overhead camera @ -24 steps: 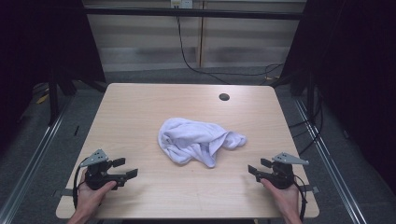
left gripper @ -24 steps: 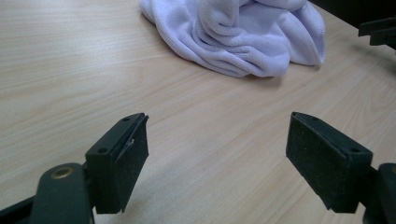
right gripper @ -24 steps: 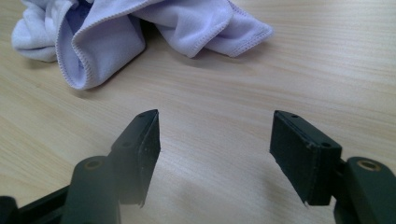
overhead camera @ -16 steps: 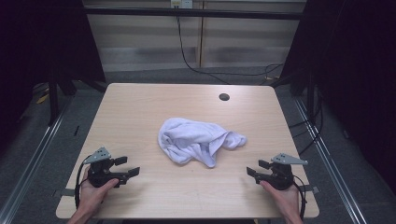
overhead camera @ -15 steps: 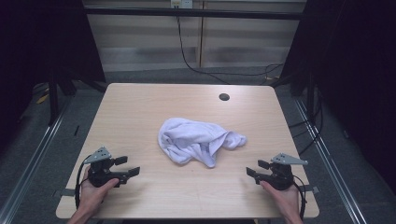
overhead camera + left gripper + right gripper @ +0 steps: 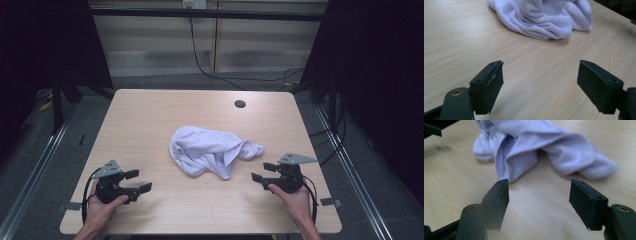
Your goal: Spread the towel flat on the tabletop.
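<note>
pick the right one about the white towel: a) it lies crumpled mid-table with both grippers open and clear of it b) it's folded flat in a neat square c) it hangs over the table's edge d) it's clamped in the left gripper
a: the white towel lies bunched on the table, while the left gripper and right gripper sit apart from it, each with its jaws spread wide on nothing.

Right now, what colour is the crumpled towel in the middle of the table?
The towel is a pale lilac-white, plain with no pattern; the right gripper view shows it best.
</note>
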`<state>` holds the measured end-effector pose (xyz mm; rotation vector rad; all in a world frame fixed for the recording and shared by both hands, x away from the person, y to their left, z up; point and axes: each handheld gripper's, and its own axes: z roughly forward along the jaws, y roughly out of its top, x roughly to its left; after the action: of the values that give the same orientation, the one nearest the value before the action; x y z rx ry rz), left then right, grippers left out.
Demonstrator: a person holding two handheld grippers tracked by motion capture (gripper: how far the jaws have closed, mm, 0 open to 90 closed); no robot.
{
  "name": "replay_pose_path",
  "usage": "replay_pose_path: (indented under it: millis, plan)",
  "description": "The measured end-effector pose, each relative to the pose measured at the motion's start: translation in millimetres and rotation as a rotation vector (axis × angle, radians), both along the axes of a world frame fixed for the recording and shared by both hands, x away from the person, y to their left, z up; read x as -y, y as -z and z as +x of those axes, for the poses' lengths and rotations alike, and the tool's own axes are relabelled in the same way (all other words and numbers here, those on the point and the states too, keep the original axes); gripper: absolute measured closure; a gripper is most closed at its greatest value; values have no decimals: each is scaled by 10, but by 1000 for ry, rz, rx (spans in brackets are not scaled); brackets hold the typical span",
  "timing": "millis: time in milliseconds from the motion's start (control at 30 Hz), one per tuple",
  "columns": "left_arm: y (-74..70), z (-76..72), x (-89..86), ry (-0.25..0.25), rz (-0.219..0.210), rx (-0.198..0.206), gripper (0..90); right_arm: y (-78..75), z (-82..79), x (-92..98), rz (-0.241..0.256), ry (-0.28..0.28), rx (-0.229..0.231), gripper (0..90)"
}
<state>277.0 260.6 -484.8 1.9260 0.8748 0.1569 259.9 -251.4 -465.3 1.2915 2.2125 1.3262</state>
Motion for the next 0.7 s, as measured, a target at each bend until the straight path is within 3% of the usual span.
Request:
replay_pose_path:
  millis: [267,300,333,633,700]
  plan:
    - [-7,-12,32,14,8,8,203,-151,490,-184,25,-45,20,280]
    - [-7,-12,32,14,8,8,203,-151,490,-184,25,-45,20,280]
    - [-13,-6,23,9,4,13,203,-154,641,-236,20,-53,6,245]
    - [-6,6,15,9,7,8,204,-61,1063,-484,-3,-78,-41,186]
    - [-7,1,13,4,5,8,203,6,1157,-640,-52,-112,-61,189]
